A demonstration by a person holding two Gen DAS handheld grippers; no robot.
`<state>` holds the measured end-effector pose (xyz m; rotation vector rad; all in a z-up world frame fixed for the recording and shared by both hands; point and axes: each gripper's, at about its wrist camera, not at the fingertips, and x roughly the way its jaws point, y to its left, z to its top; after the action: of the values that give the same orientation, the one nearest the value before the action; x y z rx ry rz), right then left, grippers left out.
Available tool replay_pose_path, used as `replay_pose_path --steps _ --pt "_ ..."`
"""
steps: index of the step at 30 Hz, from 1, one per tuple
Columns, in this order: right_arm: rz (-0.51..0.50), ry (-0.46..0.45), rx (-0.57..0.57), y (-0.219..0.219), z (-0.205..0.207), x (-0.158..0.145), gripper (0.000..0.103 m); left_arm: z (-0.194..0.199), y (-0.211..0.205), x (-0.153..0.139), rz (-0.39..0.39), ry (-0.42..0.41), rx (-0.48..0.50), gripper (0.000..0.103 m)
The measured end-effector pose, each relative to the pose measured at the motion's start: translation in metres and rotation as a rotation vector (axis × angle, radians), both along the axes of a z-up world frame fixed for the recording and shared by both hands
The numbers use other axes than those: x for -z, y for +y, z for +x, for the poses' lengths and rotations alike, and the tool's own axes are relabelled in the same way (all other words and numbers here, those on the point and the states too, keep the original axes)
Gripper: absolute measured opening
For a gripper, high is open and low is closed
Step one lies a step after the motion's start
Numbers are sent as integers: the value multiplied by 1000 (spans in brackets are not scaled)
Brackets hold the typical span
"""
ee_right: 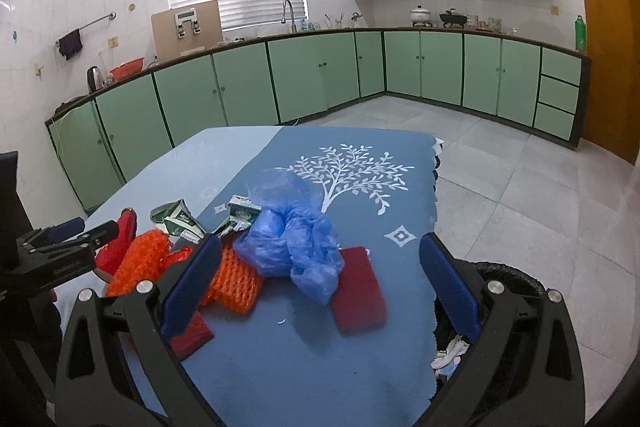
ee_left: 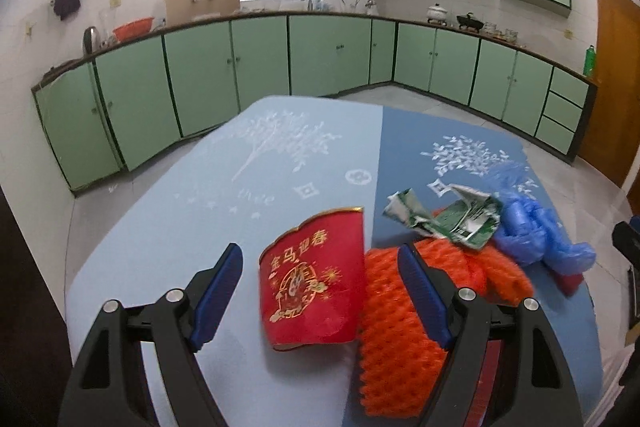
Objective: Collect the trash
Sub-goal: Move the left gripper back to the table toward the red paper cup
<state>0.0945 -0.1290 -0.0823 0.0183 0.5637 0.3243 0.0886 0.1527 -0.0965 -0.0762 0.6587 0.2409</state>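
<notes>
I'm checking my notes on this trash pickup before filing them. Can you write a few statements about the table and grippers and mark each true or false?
1. The left gripper is open and holds nothing. True.
2. The blue plastic bag lies partly on a dark red flat piece. True.
3. The red envelope is already in the bin. False: it lies on the tablecloth.
4. The right gripper is clamped on the orange foam net. False: it is open and empty.
</notes>
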Motion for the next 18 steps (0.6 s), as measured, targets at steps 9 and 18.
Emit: replay_pose_path --steps 9,18 --pt "-11 16 -21 13 14 5 96 22 9 15 -47 52 -13 78" --pt "-15 22 -39 21 21 9 96 32 17 25 -71 112 -36 69"
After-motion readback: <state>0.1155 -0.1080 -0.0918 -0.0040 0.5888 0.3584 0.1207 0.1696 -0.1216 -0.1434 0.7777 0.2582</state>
